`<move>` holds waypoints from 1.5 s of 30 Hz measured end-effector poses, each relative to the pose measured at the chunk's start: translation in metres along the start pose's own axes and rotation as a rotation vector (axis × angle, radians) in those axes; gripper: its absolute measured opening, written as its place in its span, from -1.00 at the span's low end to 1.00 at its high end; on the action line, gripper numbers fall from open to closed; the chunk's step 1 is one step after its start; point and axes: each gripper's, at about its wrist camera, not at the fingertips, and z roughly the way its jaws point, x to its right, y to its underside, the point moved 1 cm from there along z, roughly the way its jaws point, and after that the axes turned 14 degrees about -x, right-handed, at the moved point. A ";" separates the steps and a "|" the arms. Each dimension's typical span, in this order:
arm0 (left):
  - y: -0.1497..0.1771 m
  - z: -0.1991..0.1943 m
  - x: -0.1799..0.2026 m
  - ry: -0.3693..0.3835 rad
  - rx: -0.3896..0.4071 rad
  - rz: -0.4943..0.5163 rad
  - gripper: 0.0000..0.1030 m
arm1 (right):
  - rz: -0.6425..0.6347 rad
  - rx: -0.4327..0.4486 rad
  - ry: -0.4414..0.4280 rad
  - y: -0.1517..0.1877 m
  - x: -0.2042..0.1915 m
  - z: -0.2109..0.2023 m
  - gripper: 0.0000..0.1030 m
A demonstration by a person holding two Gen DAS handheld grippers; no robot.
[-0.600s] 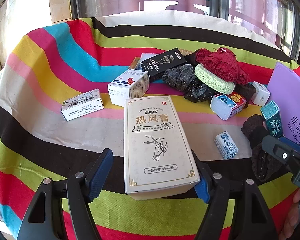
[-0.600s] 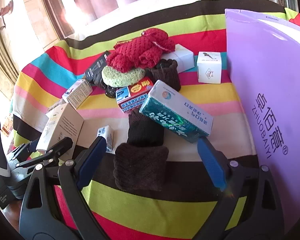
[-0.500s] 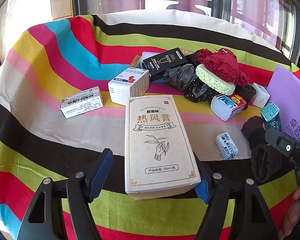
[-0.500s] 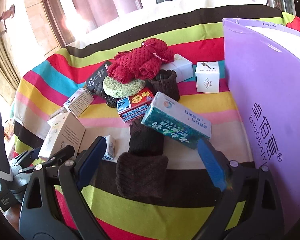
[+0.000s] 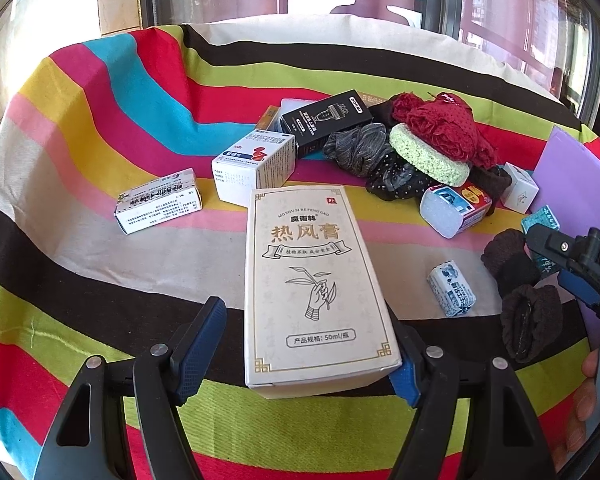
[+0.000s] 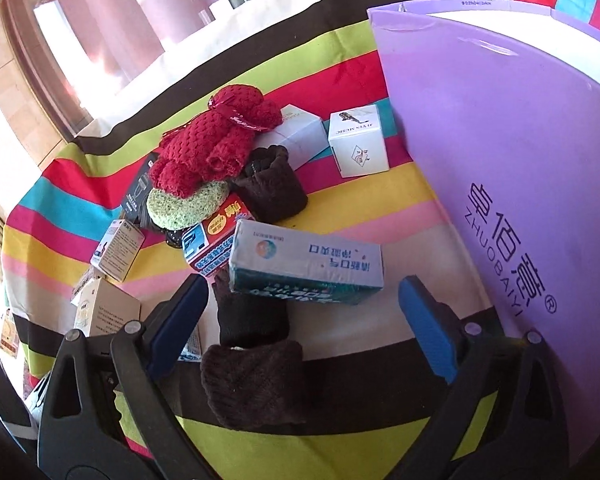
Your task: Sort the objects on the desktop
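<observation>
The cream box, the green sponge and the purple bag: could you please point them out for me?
cream box (image 5: 314, 280), left wrist view, middle of its printed top face
green sponge (image 5: 428, 154), left wrist view, its rough top side
purple bag (image 6: 512, 168), right wrist view, its plain front panel

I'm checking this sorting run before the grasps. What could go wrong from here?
The left gripper is open, with a gap beside its left pad, so the tall cream carton may twist as it closes. The teal and white toothpaste box leans on a dark brown knitted sock, so the open right gripper might snag the sock too.
</observation>
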 end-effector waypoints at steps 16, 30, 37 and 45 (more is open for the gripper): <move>-0.001 -0.003 -0.001 -0.012 0.017 -0.016 0.02 | 0.060 0.004 -0.014 -0.009 0.013 0.007 0.48; 0.002 -0.017 0.005 -0.031 0.097 -0.010 0.00 | -0.140 0.134 -0.051 0.007 -0.019 -0.055 0.48; 0.008 -0.040 0.043 0.040 0.117 0.053 0.00 | -0.202 0.167 -0.108 0.005 -0.013 -0.106 0.48; -0.001 -0.091 0.108 0.144 0.182 0.185 0.00 | -0.135 0.205 -0.108 -0.006 0.041 -0.154 0.48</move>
